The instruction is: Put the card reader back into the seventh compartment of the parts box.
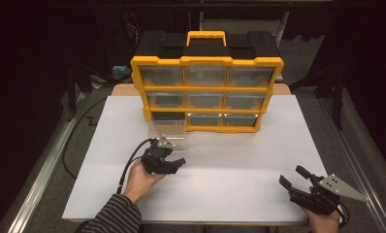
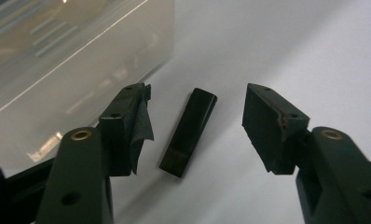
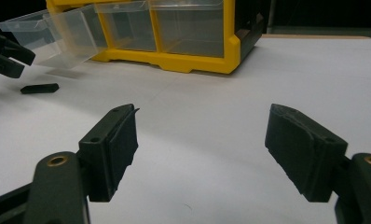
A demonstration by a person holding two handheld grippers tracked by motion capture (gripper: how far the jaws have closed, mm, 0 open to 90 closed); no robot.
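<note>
The high view looks forward and down from above the person's side, taking in the whole white counter (image 1: 230,160) with the yellow drawer cabinet (image 1: 206,94) at its far edge. The left tool's view sits very close to the counter, looking between its own jaws at a small black bar (image 2: 188,132) beside a clear drawer (image 2: 58,70). The right tool's view looks low across the counter from farther back, sharing that same bar (image 3: 39,88), drawer (image 3: 53,39) and cabinet (image 3: 174,32).

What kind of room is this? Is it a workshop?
Probably a lab or workshop bench: a yellow drawer organizer stands on a white table, dark frames and cables lie behind, and a person holds the left gripper.
</note>
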